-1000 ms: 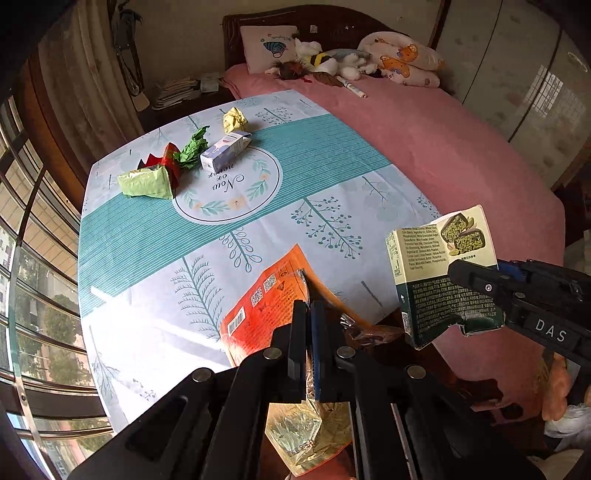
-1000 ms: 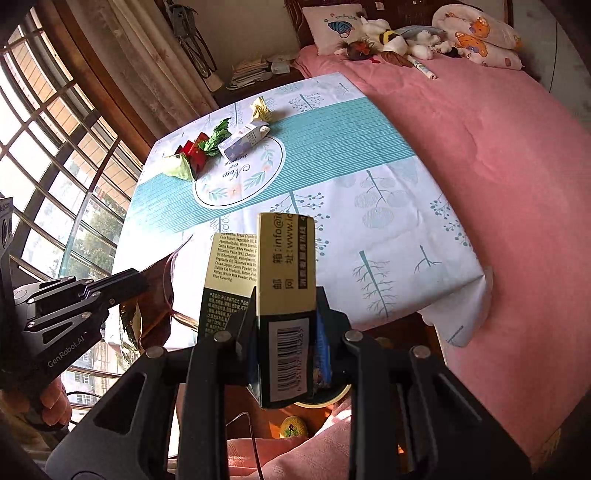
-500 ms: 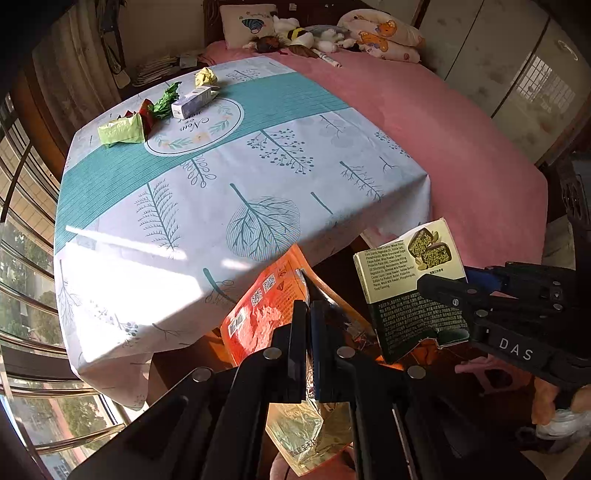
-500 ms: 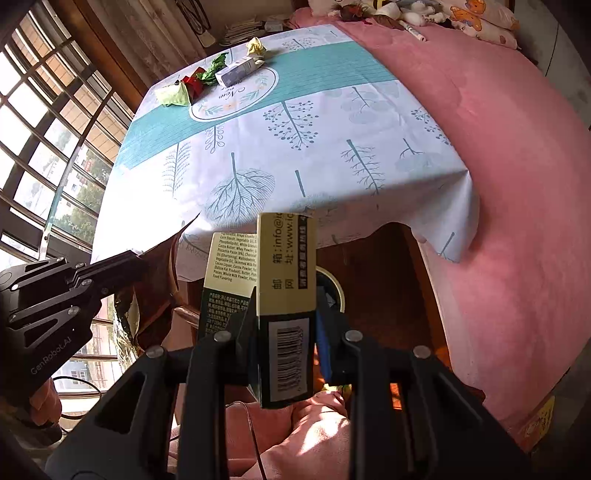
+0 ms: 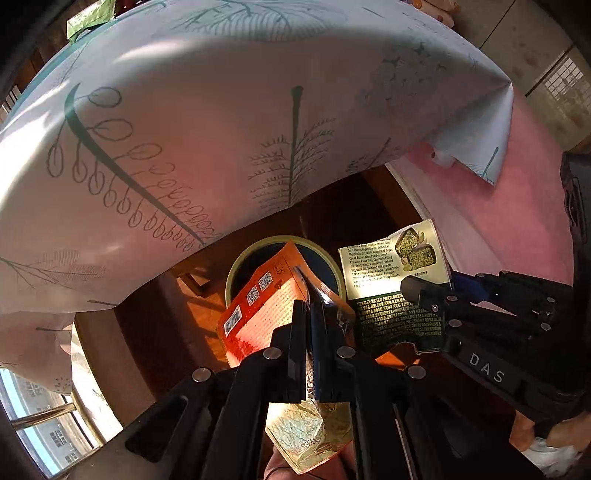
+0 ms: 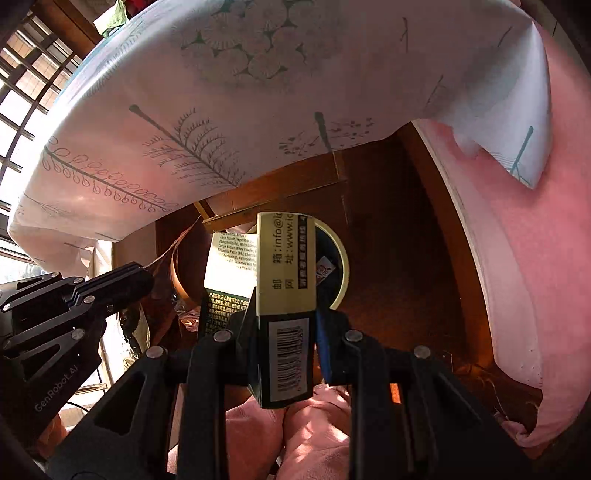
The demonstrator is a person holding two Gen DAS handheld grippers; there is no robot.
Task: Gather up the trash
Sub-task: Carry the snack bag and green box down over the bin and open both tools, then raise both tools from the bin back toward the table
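My left gripper (image 5: 309, 314) is shut on an orange foil snack bag (image 5: 264, 310), held low in front of the table, over a round bin with a pale green rim (image 5: 240, 260) on the wooden floor. My right gripper (image 6: 286, 317) is shut on a flattened green and cream snack box (image 6: 286, 266), held just above the same bin (image 6: 343, 273). The box also shows in the left wrist view (image 5: 391, 273), right of the bag, with the right gripper (image 5: 424, 291) on it. The left gripper shows at the left of the right wrist view (image 6: 144, 280).
The tablecloth with leaf prints (image 5: 221, 122) hangs over the table edge just above and behind the bin. A pink bedspread (image 6: 517, 258) lies to the right. More wrappers (image 5: 86, 16) sit at the far end of the table. A barred window (image 6: 22, 85) is at left.
Both grippers have dropped from above the tabletop to below its edge, carrying the bag and the box. The bin on the floor has come into view under them.
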